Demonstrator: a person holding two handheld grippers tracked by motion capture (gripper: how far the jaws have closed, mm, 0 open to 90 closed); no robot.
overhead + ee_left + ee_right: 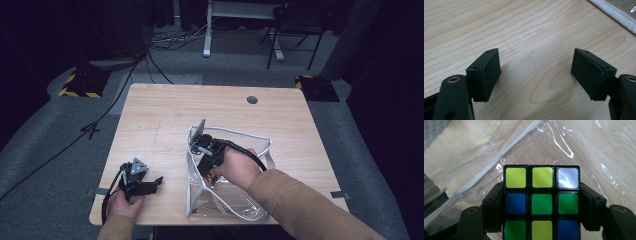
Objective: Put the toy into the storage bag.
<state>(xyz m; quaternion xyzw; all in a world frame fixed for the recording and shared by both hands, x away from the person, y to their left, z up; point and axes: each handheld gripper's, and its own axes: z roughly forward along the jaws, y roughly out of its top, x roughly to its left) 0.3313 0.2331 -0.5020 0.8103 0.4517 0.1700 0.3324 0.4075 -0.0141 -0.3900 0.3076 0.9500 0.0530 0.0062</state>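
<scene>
A Rubik's cube (541, 202) with yellow, blue, green and white stickers sits between the jaws of my right gripper (541, 195), which is shut on its two sides. That right gripper (205, 170) reaches inside a clear plastic bag (225, 200) with white trim, lying on the wooden table (160, 115) at front centre. The bag's film (579, 152) surrounds the cube. My left gripper (156, 182) rests low at the table's front left, pointing toward the bag. Its jaws stand wide apart over bare wood with nothing between them (536, 65). The bag's white edge (614, 12) lies just beyond.
A round cable hole (252, 99) sits near the table's far edge. Beyond the table stand a chair (295, 25), a white desk leg (207, 30) and a yellow-black striped base (82, 82), with cables on the grey floor.
</scene>
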